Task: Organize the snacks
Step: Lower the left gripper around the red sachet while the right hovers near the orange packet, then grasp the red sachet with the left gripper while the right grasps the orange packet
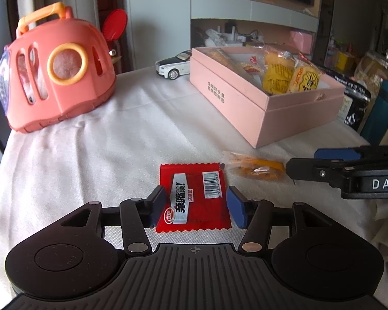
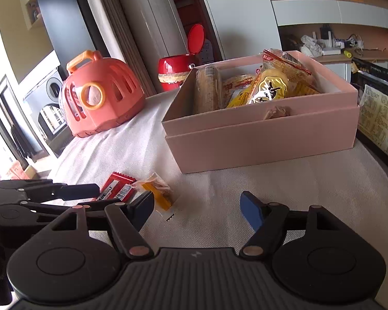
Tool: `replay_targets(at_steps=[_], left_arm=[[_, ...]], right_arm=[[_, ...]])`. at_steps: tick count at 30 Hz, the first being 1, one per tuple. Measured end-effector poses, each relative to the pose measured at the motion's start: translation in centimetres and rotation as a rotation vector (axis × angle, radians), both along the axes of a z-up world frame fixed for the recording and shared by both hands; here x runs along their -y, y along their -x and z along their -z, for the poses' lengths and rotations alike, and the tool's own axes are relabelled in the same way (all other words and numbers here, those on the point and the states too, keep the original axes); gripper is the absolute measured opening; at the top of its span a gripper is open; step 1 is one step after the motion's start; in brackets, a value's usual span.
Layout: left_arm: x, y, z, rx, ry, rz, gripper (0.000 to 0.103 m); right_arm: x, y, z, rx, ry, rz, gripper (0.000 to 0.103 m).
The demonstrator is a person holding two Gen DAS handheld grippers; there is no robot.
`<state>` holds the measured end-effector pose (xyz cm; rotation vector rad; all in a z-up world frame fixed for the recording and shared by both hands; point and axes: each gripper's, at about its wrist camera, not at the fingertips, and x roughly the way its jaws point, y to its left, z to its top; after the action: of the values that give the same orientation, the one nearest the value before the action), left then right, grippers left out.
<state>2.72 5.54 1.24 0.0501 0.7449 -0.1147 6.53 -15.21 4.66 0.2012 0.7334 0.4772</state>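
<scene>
A red snack packet (image 1: 194,199) with a barcode lies flat on the white cloth, between the fingers of my left gripper (image 1: 196,204), which is open; the blue pads stand at its side edges without pressing it. Just to its right lies a small orange-yellow wrapped snack (image 1: 256,169). My right gripper (image 1: 301,160) comes in from the right, its tips beside that snack. In the right wrist view the right gripper (image 2: 196,206) is open with nothing between its fingers, and the orange snack (image 2: 159,193) sits by its left finger. The open pink box (image 2: 258,144) behind holds several yellow snack packs (image 2: 269,87).
A coral toy carrier (image 1: 57,77) with an orange handle stands at the back left. A white toy car (image 1: 173,66) sits behind the pink box (image 1: 245,113). A black bag and a teal bottle (image 1: 382,108) crowd the right edge. A red bin (image 2: 176,69) stands beyond the table.
</scene>
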Motion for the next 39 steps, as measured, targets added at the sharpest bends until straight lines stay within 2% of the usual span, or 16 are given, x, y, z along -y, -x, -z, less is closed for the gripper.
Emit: replay_targets(at_steps=[2,6,14,21,25,28,34,37,39], left_arm=[[-0.3,-0.1,0.0,0.001,0.018,-0.011,0.061],[-0.4,-0.3,0.5,-0.002,-0.009,-0.032,0.066],[-0.8,-0.3,0.7,0.008,0.019,-0.022,0.066],[-1.0,1.8,0.9,0.041,0.000,0.014,0.066],[-1.4,4.1,1.0,0.046,0.003,-0.003,0.066],[-1.2,5.2,1.1,0.052,0.005,-0.022,0.066],[-1.2,5.5,1.1,0.061,0.014,-0.029,0.066],[-1.2,5.5,1.1,0.066,0.012,-0.028,0.066],[-1.2,5.5,1.2,0.068,0.015,-0.027,0.066]], right_arm=[[0.1,-0.1,0.0,-0.003,-0.009,0.000,0.075],[-0.1,-0.1,0.0,-0.001,0.003,-0.007,0.076],[-0.2,-0.1,-0.1,0.000,0.015,-0.018,0.077],[-1.1,-0.3,-0.1,0.000,0.060,-0.068,0.087],[-2.3,-0.6,-0.1,-0.005,0.117,-0.127,0.098],[-3.1,-0.8,-0.2,-0.013,0.165,-0.171,0.102],[-4.8,0.0,-0.3,0.020,0.332,-0.269,0.102],[-4.4,-1.0,-1.2,-0.013,0.300,-0.229,0.094],[-4.0,-2.1,-2.0,-0.010,0.247,-0.163,0.094]])
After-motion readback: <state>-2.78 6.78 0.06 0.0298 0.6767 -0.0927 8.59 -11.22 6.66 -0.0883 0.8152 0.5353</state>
